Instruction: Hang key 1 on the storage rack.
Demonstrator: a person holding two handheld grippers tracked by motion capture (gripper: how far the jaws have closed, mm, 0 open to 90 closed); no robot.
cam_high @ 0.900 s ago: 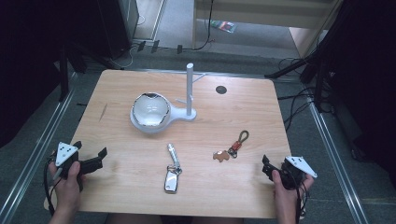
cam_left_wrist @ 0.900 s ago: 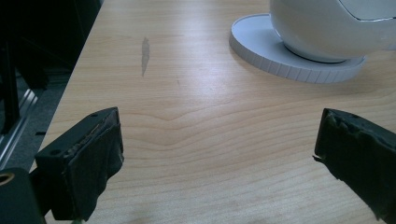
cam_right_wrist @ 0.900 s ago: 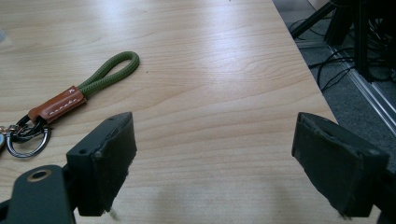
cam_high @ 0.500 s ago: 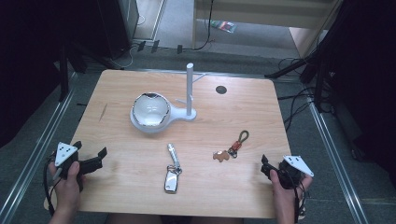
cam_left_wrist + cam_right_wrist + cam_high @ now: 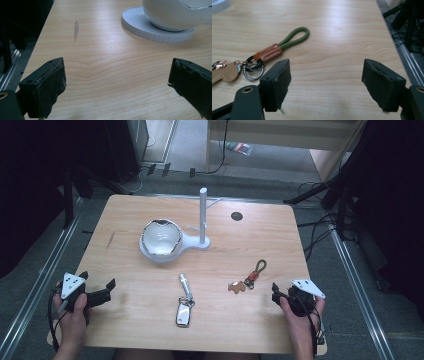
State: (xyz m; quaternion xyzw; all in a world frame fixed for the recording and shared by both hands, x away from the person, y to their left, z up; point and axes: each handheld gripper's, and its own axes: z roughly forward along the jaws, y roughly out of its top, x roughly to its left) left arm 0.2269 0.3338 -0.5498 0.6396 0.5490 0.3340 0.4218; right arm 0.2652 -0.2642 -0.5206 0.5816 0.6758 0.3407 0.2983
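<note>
Both grippers resting at the near table edge, jaws apart, nothing picked up.

Table (image 5: 150, 220) is carrying everything in a loose spread, so each piece is sitting clear for a separate grab. The white stand (image 5: 203, 217) is standing upright mid-table, likely the hanging spot, with its bowl (image 5: 160, 237) touching the base, just left of the post. Left gripper (image 5: 111, 283) is lying low at the near left corner, jaws gaping wide over bare wood, well apart from any item. Right gripper (image 5: 325, 77) is sitting at the near right edge, jaws parted and empty, pointing toward the keyring (image 5: 268, 53) just beside its one jaw; I'd judge that's the first pick. Key fob (image 5: 183, 312) is lying flat near centre, between the two hands.
</note>
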